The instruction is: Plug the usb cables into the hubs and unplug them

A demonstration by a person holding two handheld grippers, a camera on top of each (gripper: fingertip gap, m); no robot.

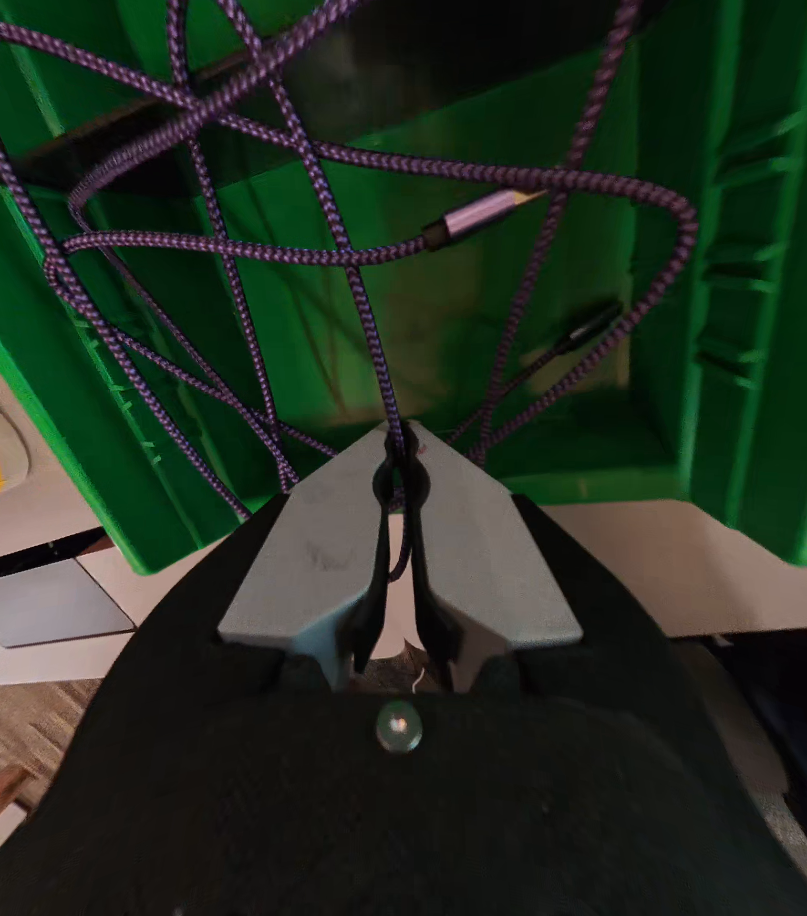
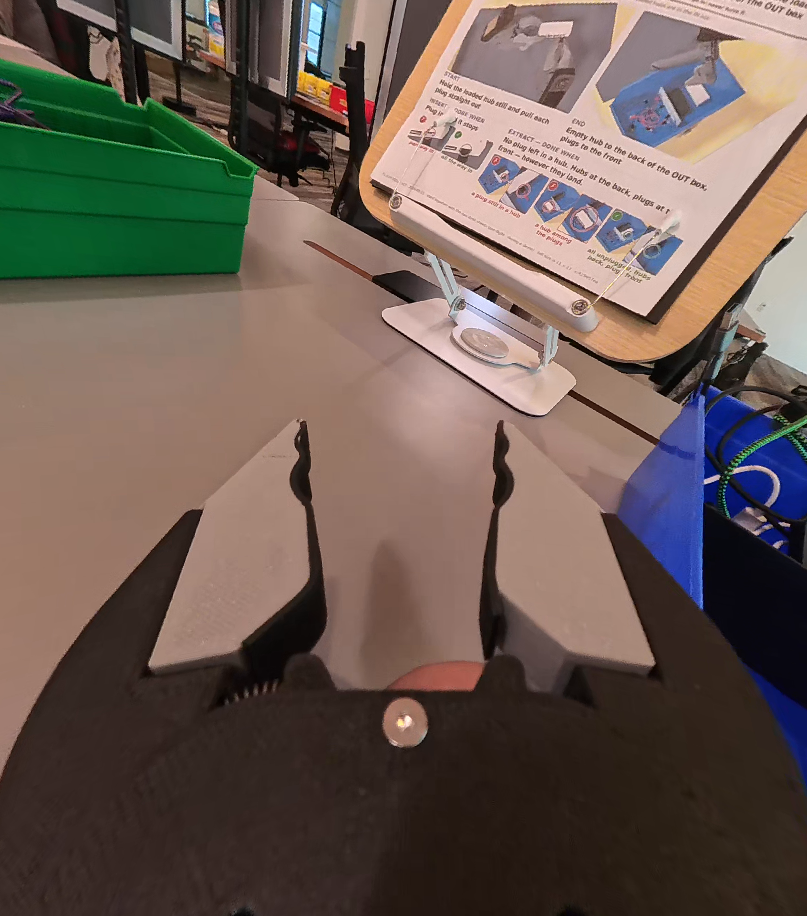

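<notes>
I am gripping one purple braided cable (image 1: 376,347) in the left gripper (image 1: 399,436), fingers pinched shut on it; the strand is running straight ahead, away from the camera, over the green bin (image 1: 763,248). A loose purple plug (image 1: 478,215) is pointing up-right. My right gripper (image 2: 400,426) is hovering open, empty, above the grey table (image 2: 94,396).
</notes>
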